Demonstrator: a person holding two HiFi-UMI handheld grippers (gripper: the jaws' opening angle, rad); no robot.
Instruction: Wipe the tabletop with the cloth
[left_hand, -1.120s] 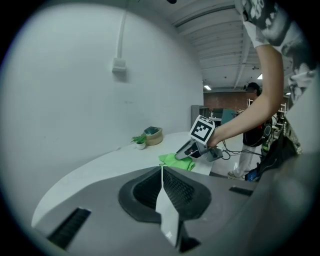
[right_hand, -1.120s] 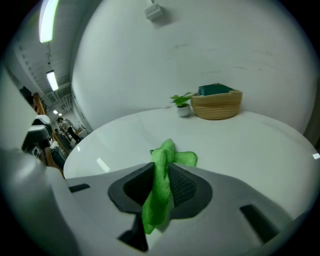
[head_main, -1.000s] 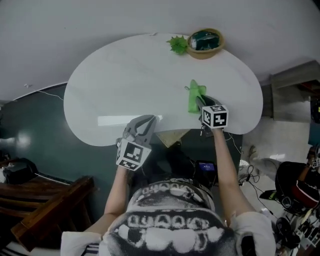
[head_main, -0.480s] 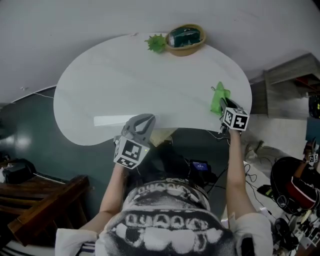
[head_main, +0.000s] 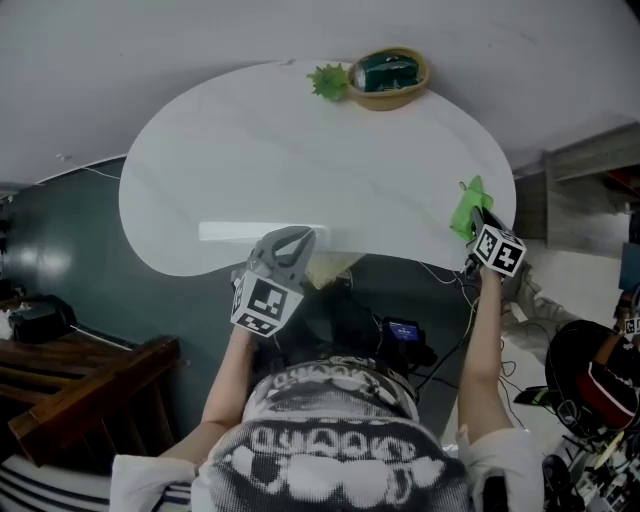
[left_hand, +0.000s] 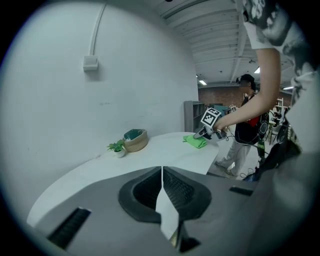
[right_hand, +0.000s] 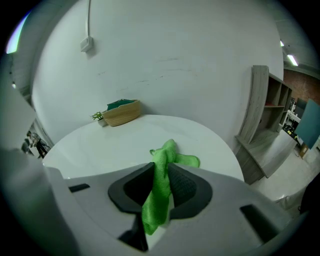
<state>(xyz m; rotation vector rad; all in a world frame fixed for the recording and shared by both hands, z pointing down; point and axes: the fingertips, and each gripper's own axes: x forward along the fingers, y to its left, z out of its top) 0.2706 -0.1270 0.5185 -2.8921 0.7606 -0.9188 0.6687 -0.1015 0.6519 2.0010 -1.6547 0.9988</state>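
Head view: your left gripper (head_main: 297, 238) is at the near edge of the white table (head_main: 300, 150). Its two jaws are shut tight together. Your right gripper (head_main: 479, 222) is far off to the right of it, at the right end of the table. The green cloth (head_main: 467, 207) sticks out of the front of the right gripper and lies on the table by the edge. Far ahead of both grippers, at the back of the table, sits a basket (head_main: 388, 75). A little green plant (head_main: 327, 80) is just to the left of it.

Left gripper view: the jaws are pressed together, and you have nothing between them. The table spreads out in front. Ahead and to the right is your right gripper, with the cloth lying on the table at its tip. The basket and plant are ahead to the left, by the wall.

Right gripper view: the jaws are squeezed on the cloth. One end hangs down between them. The rest bunches up past the tips and rests on the table. The basket is far ahead to the left. A wooden shelf (right_hand: 265, 115) stands off to the right, past the table.
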